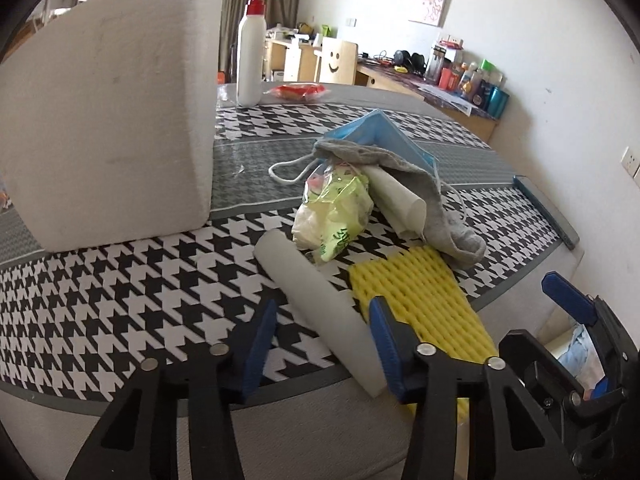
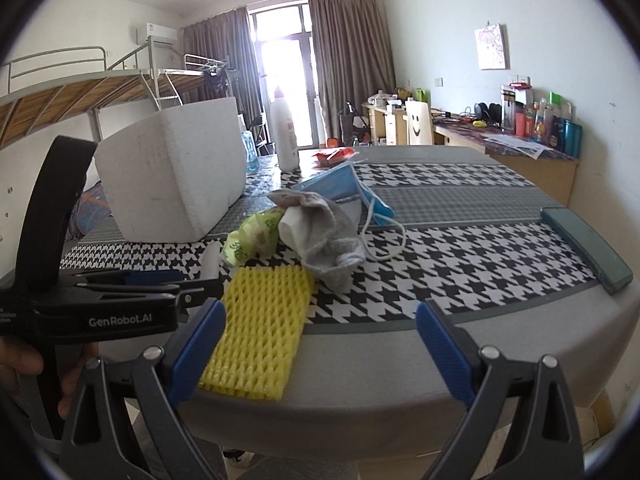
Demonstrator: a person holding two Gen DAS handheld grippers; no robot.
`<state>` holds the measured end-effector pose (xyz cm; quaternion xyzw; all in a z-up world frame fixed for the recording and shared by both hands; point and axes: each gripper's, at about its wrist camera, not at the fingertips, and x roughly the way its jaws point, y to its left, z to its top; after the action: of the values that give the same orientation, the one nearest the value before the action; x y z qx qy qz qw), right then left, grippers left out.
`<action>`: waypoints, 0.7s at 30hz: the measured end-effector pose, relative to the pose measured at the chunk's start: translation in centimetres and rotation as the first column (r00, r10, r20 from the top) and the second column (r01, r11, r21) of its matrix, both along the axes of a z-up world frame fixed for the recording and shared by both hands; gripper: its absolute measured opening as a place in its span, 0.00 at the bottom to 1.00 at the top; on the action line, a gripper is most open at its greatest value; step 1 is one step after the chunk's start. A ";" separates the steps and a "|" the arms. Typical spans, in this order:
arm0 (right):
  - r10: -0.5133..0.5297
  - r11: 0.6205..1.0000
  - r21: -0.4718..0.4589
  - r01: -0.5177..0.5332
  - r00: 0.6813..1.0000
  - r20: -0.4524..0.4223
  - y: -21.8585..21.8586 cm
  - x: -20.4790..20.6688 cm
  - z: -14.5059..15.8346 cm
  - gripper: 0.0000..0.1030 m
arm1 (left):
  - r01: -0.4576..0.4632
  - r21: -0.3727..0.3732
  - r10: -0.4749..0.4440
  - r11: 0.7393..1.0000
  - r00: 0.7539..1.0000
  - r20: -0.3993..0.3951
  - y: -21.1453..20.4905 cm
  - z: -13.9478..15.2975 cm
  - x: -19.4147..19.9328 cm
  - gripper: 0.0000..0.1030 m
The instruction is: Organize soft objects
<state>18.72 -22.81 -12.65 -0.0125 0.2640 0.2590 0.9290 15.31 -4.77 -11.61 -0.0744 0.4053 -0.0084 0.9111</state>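
Note:
A white foam box (image 1: 108,120) stands on the houndstooth table (image 1: 120,292); it also shows in the right wrist view (image 2: 172,180). Beside it lies a pile: blue face mask (image 1: 372,136), grey sock (image 1: 440,200), green plastic bag (image 1: 340,212), rolled white sheet (image 1: 396,196). A white foam tube (image 1: 320,304) lies between the fingers of my open left gripper (image 1: 324,344), next to a yellow foam net (image 1: 424,304). My right gripper (image 2: 320,344) is open and empty at the table's front edge, by the yellow net (image 2: 260,328).
A white pump bottle (image 1: 250,52) and a red packet (image 1: 298,90) stand at the table's far side. A dark flat bar (image 2: 588,248) lies at the right edge. Desks with clutter line the far wall.

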 end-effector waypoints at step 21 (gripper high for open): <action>0.048 0.999 -0.008 -0.049 0.998 -0.036 1.8 0.2 -0.5 0.95 | 0.007 0.012 -0.008 1.000 0.998 0.067 1.2 1.1 -1.8 0.07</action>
<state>18.91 -21.04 -13.16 -0.0184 0.2816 0.2804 0.9175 13.51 -3.55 -10.47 -0.0669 0.3749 -0.0120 0.9246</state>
